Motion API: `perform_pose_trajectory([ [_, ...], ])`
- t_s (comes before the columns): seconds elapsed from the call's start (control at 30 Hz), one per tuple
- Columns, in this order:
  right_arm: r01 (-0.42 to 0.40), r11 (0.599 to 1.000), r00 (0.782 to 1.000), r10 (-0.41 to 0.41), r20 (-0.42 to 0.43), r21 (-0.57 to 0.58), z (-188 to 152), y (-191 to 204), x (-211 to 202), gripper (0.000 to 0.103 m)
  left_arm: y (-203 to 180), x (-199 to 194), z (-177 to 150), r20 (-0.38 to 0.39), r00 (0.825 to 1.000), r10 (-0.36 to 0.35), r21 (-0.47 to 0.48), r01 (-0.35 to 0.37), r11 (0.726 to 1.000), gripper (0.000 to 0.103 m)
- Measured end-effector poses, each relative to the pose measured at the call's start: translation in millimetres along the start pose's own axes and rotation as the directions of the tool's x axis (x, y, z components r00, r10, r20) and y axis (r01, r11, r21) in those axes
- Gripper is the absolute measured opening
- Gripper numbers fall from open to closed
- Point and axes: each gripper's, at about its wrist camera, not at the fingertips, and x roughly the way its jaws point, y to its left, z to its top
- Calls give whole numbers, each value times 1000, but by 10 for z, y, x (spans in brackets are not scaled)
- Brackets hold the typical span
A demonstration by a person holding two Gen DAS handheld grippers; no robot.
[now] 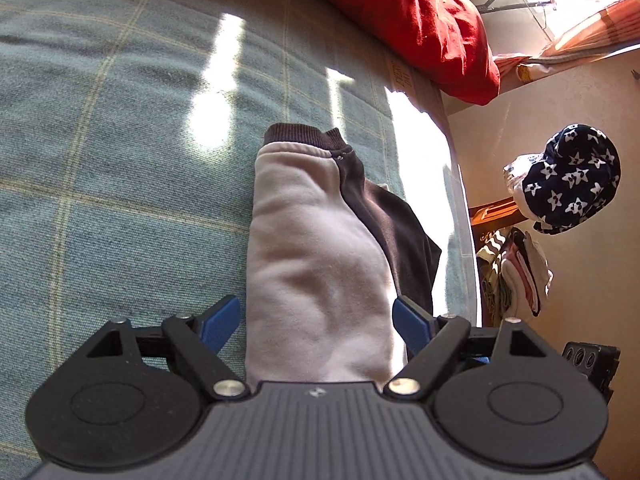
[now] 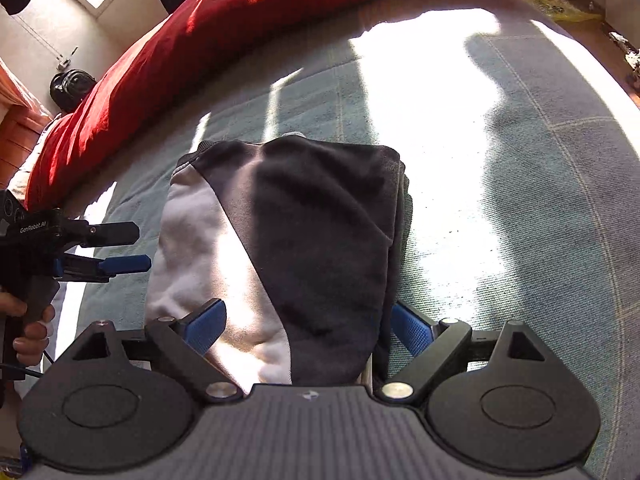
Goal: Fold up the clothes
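A folded garment (image 1: 312, 220), pale pink-white on one side and dark brown on the other with a ribbed hem, lies on the blue-green checked bed cover (image 1: 120, 140). My left gripper (image 1: 316, 320) straddles its near end. The blue pads stand wide on either side, with a gap showing at the left pad. In the right wrist view the same garment (image 2: 320, 220) lies between the spread pads of my right gripper (image 2: 306, 328), which do not press on it. My left gripper (image 2: 132, 248) shows at the left edge, held by a hand (image 2: 32, 328), open beside the cloth.
A red duvet (image 1: 420, 20) (image 2: 180, 60) runs along the far side of the bed. The bed's edge passes just right of the garment in the left wrist view. Beyond it sit a navy star-patterned cloth (image 1: 572, 180) and a pile of clothes (image 1: 516, 276). Bright sun patches cross the cover.
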Motion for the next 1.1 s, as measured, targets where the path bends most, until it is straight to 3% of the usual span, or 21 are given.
perform_pose_trajectory([
  [0.13,-95,983,995,95,11,157,55,-303,97,98,117,88,-84,-41,999,-18,-26,16,1000,83],
  [0.33,-175,942,983,183,-1,285,63,-569,375,103,207,287,-46,-79,994,-70,-47,66,997,87],
  [0.63,-258,934,965,264,9,249,539,-551,664,103,88,607,313,-88,985,-148,21,150,988,90],
  [0.73,-272,931,960,281,1,244,647,-539,763,103,90,613,299,-84,982,-169,24,172,985,92],
  [0.97,-333,886,933,359,-21,322,273,-648,592,103,327,466,-92,-113,965,-236,-76,229,971,93],
  [1.1,-352,884,924,380,-33,308,131,-577,604,103,253,529,2,-114,968,-222,-35,219,975,93],
])
